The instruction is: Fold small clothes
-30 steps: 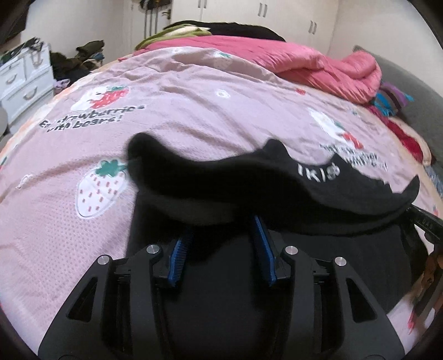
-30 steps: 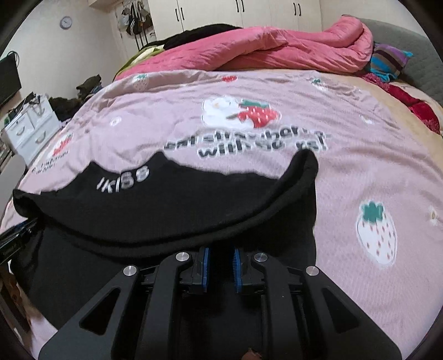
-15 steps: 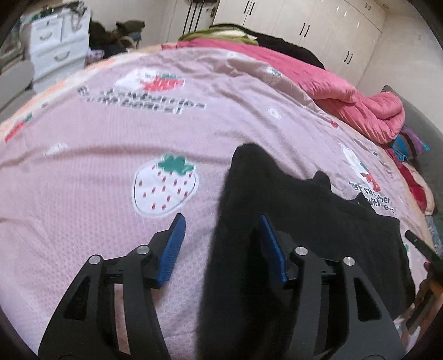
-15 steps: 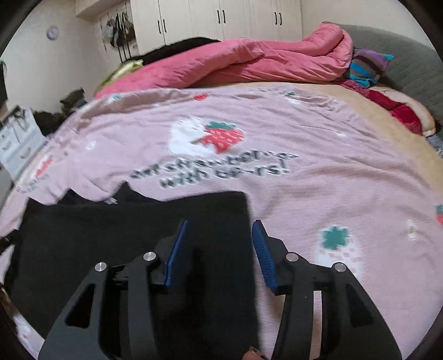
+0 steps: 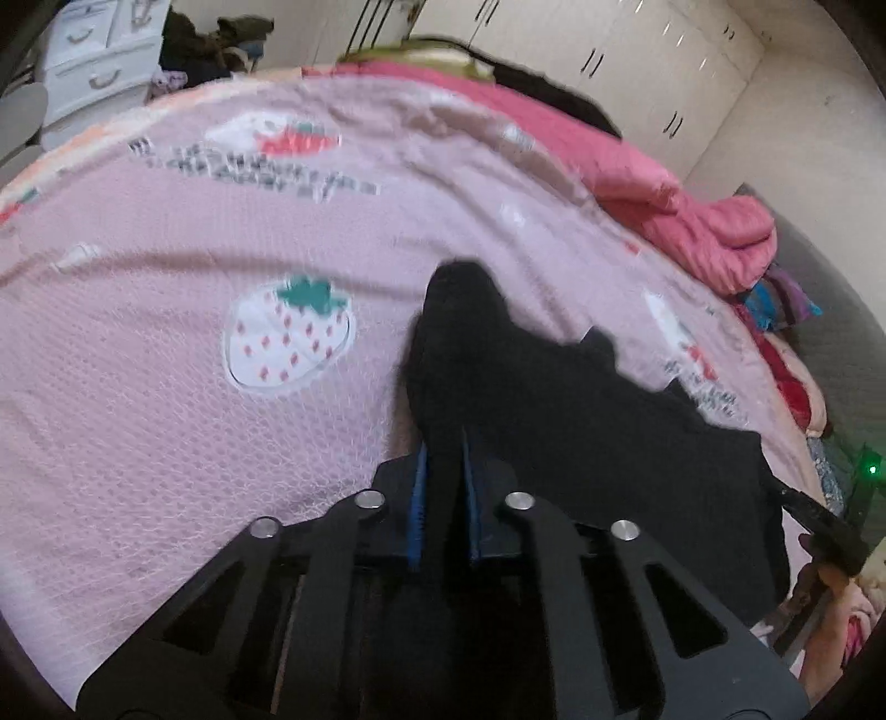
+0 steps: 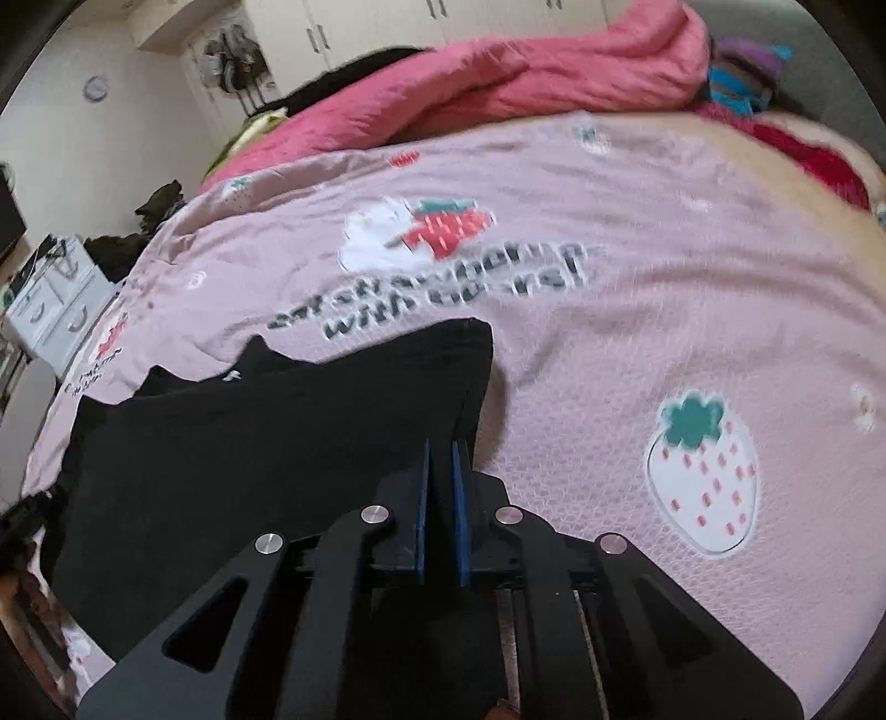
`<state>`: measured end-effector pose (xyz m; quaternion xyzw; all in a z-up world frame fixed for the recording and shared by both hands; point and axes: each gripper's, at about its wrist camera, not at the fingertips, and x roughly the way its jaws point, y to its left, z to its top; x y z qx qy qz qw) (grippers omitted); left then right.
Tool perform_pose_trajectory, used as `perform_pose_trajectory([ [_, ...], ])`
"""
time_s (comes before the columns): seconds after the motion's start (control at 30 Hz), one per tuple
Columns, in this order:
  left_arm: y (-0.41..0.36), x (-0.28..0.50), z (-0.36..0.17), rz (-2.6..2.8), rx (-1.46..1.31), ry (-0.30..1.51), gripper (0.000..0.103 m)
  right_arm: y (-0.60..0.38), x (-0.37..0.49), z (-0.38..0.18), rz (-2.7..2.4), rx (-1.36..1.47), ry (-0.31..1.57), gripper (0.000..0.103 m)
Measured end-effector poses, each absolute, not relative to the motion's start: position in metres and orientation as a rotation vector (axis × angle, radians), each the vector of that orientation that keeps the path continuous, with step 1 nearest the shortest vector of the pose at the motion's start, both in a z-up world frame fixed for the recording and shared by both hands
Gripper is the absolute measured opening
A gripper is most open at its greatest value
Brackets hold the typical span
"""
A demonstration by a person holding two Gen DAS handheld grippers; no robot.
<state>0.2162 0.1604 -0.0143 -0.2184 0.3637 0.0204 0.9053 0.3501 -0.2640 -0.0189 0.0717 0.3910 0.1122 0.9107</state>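
A small black garment (image 5: 581, 421) lies folded on the pink strawberry-print bedspread (image 5: 166, 343). My left gripper (image 5: 443, 443) is shut on the garment's left edge, with black cloth between its blue pads. In the right wrist view the same black garment (image 6: 266, 443) spreads to the left, and my right gripper (image 6: 441, 451) is shut on its right edge. The other gripper's tip shows at the right edge of the left wrist view (image 5: 819, 526).
A bunched pink duvet (image 6: 498, 77) lies along the far side of the bed. Colourful cushions (image 5: 775, 293) sit at the head end. A white drawer unit (image 5: 94, 72) and piled dark clothes (image 5: 210, 44) stand beyond the bed. White wardrobes (image 5: 637, 50) line the back wall.
Both grippers were open half a second ago over the laid-down garment; now each has closed on a side edge of it. One second ago the right held the lifted fold and the left stood open.
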Motion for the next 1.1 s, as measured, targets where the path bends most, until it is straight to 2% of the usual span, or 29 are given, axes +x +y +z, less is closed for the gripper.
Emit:
perform_pose_trajectory([
  [0.17, 0.167, 0.203, -0.003, 0.07, -0.434, 0.701, 0.003, -0.265, 0.349, 0.0, 0.234, 0.165, 0.707, 0.006],
  [0.37, 0.172, 0.213, -0.027, 0.096, -0.428, 0.789, 0.004, -0.267, 0.363, -0.032, 0.143, 0.133, 0.825, 0.006],
  [0.57, 0.166, 0.211, -0.024, 0.139, -0.361, 0.788, 0.014, -0.265, 0.359, -0.04, 0.12, 0.116, 0.847, 0.007],
  [0.63, 0.164, 0.209, -0.023, 0.142, -0.349, 0.783, 0.014, -0.263, 0.358, -0.041, 0.109, 0.103, 0.85, 0.008],
  [0.73, 0.158, 0.204, -0.018, 0.141, -0.323, 0.78, 0.018, -0.266, 0.353, -0.04, 0.101, 0.122, 0.863, 0.017],
  [0.8, 0.154, 0.2, -0.016, 0.136, -0.31, 0.777, 0.026, -0.27, 0.348, -0.037, 0.105, 0.139, 0.862, 0.025],
  [0.87, 0.148, 0.194, -0.013, 0.128, -0.299, 0.772, 0.029, -0.273, 0.34, -0.033, 0.111, 0.156, 0.862, 0.033],
  [1.07, 0.133, 0.178, -0.001, 0.115, -0.258, 0.745, 0.04, -0.266, 0.31, -0.017, 0.172, 0.149, 0.821, 0.034],
  [1.1, 0.129, 0.176, 0.001, 0.113, -0.243, 0.746, 0.043, -0.259, 0.304, -0.013, 0.201, 0.125, 0.813, 0.037],
])
